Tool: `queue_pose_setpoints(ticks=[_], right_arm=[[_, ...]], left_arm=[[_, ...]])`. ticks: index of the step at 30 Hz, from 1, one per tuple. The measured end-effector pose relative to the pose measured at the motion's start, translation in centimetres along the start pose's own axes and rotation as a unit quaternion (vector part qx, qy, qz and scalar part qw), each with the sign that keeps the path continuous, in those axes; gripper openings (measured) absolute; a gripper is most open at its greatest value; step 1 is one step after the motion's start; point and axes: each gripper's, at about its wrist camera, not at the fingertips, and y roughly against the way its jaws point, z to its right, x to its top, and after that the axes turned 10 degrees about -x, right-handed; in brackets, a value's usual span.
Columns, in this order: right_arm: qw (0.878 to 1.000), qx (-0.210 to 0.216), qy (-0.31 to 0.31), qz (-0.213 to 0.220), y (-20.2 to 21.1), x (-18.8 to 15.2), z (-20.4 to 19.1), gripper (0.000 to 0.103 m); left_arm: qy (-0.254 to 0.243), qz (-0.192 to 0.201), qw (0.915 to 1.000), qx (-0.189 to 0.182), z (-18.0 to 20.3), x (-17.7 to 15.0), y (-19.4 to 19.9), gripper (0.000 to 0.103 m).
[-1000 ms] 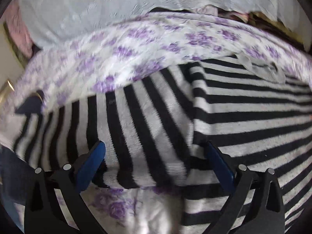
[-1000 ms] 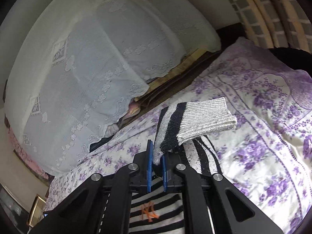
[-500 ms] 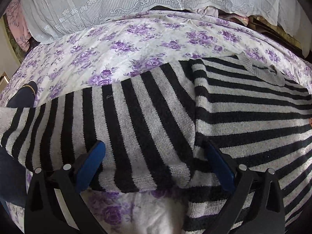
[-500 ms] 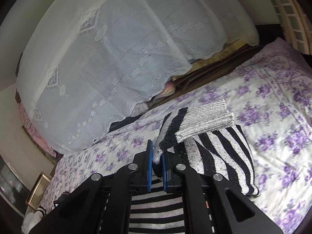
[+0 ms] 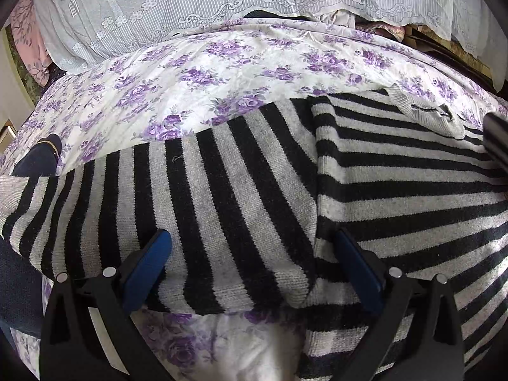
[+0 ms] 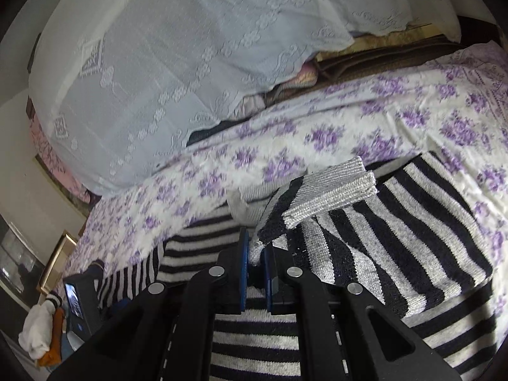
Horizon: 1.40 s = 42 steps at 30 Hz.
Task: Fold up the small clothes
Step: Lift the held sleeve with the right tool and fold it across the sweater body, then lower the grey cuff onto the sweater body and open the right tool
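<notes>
Presently, one item: a black-and-grey striped sweater [image 5: 397, 190], knitted, lying flat on the bed [image 5: 222, 63] over a purple-flowered sheet, its collar [image 5: 425, 111] toward the far edge of the bed where a white lace curtain [image 5: 222, 0] hangs. Left sleeve [image 5: 190, 206]: spread outward toward the bed's left edge, long axis running level across the left wrist view, its stripes crossing those of the body; shoulder seam between the two jaws. Left gripper [image 5: 250, 263]: jaws released and standing wide, hovering above the sleeve near the armpit, nothing pinched between them. Right sleeve [image 6: 397, 222]: lifted off the sheet and doubled back over the sweater's body, its grey ribbed cuff [image 6: 330, 190] in the air, pointing up and away from the jaws toward the right. Right gripper [image 6: 255, 254]: jaws clenched on an edge of this sleeve just short of the cuff, cloth visibly nipped between the blue pads. Governing relation: the sleeve's long axis lies across the body's width, so the held end, by judgement, has to travel inward over the chest toward the left sleeve's side before it is laid down. Nearer hand: the right, already holding; the left is placed to take its own sleeve afterwards. Sundry: a dark sock [image 5: 41, 158] at the bed's left edge; a small device with a lit screen [image 6: 76, 304] off the bed, lower left.
</notes>
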Motion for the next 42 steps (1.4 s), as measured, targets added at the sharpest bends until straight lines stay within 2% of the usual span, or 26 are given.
queue_pose_setpoints(ticks=[4, 9, 10, 13, 14, 16, 19, 20, 22, 27, 32, 35, 37, 40, 42], right_arm=[[0.999, -0.01, 0.021, -0.027, -1.7, -1.3, -0.8, 0.009], [0.994, -0.033, 0.036, -0.095, -4.4, -3.1, -0.8, 0.012], [0.993, -0.034, 0.036, -0.103, -4.6, -3.4, -0.6, 0.015], [0.994, -0.025, 0.032, -0.101, -4.0, -3.6, -0.4, 0.034], [0.995, -0.024, 0.034, -0.095, -3.6, -3.6, -0.5, 0.038], [0.996, -0.027, 0.04, -0.08, -3.0, -3.2, -0.9, 0.039], [0.996, -0.032, 0.05, -0.072, -2.9, -2.5, -1.4, 0.038], [0.995, -0.033, 0.057, -0.072, -3.1, -2.3, -1.8, 0.024], [0.994, -0.035, 0.072, -0.079, -3.7, -2.4, -2.6, 0.009], [0.99, -0.022, 0.1, -0.092, -4.5, -3.6, -5.0, 0.009], [0.99, -0.01, 0.101, -0.096, -5.4, -4.2, -7.0, 0.009], [0.986, -0.024, 0.108, -0.127, -7.1, -4.9, -7.2, 0.019], [0.985, -0.019, 0.108, -0.13, -7.4, -5.2, -7.3, 0.023], [0.985, -0.001, 0.109, -0.13, -6.3, -5.2, -7.6, 0.042], [0.986, 0.014, 0.106, -0.124, -5.0, -4.9, -7.4, 0.043]], left_arm=[[0.0, 0.0, 1.0, 0.0, 0.0, 0.0, 0.0, 0.099], [-0.002, 0.001, 1.0, 0.001, -0.1, 0.0, 0.0, 0.099], [-0.002, 0.001, 1.0, 0.001, -0.1, 0.0, 0.0, 0.099], [-0.002, 0.001, 1.0, 0.001, 0.0, 0.0, 0.0, 0.099], [-0.002, 0.001, 1.0, 0.002, 0.0, 0.0, 0.0, 0.099], [-0.003, 0.001, 1.0, 0.002, 0.0, -0.1, 0.0, 0.099], [-0.003, 0.002, 1.0, 0.002, -0.1, -0.1, 0.0, 0.099], [-0.002, 0.002, 1.0, 0.002, 0.0, -0.1, 0.0, 0.099], [-0.002, 0.001, 1.0, 0.001, -0.1, -0.1, 0.0, 0.099], [-0.002, 0.002, 1.0, 0.002, -0.1, -0.1, 0.0, 0.099], [-0.002, 0.002, 1.0, 0.002, -0.1, -0.1, 0.0, 0.099], [-0.002, 0.002, 1.0, 0.002, -0.1, -0.1, 0.0, 0.099], [-0.003, 0.002, 1.0, 0.002, -0.1, -0.1, 0.0, 0.099], [-0.002, 0.002, 1.0, 0.001, -0.1, -0.1, 0.0, 0.099], [-0.004, 0.0, 1.0, 0.001, 0.0, 0.0, 0.1, 0.099]])
